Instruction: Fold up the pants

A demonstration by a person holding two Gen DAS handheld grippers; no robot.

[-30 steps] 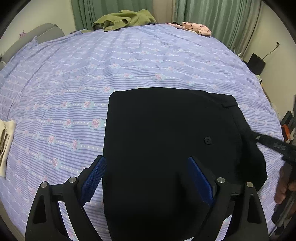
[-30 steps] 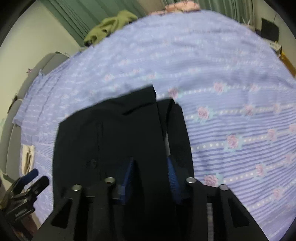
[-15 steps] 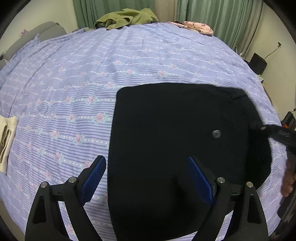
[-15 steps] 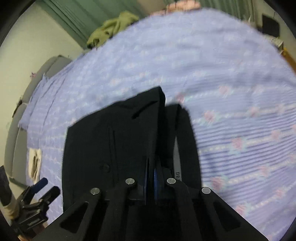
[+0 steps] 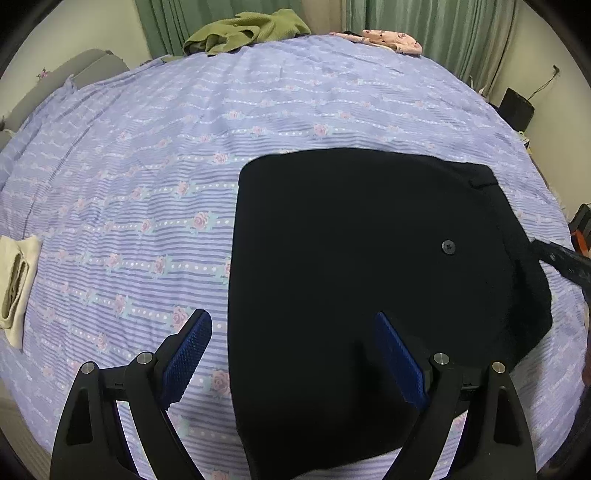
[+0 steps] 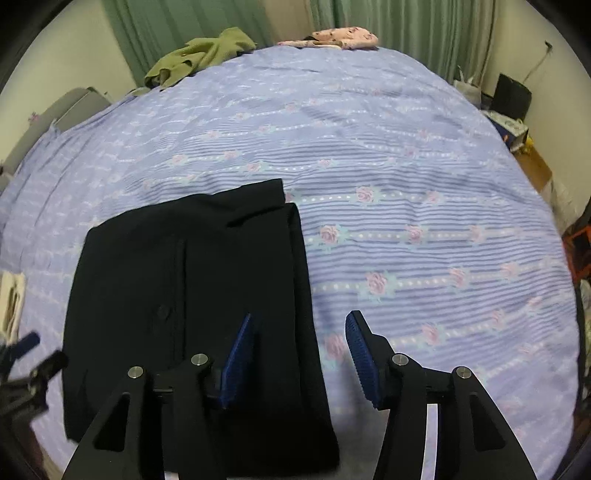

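The black pants [image 5: 354, 280] lie folded into a flat rectangle on the purple flowered bedsheet [image 5: 184, 147], with a button [image 5: 448, 246] showing near their right side. My left gripper [image 5: 291, 354] is open and empty above the pants' left edge. In the right wrist view the pants [image 6: 184, 295] lie at lower left. My right gripper [image 6: 299, 354] is open and empty over the pants' right edge, holding nothing. Its arm shows at the right edge of the left wrist view [image 5: 561, 258].
A green garment [image 5: 243, 29] and a pink garment [image 5: 391, 38] lie at the far end of the bed. A folded cream cloth [image 5: 16, 284] lies at the left edge. Green curtains [image 6: 406, 22] hang behind. A black box [image 6: 511, 98] and clutter stand at the right.
My right gripper was shut on the pants' right edge half a second ago; it has opened and let go. The pants now lie flat. My left gripper stayed open, shifting slightly left.
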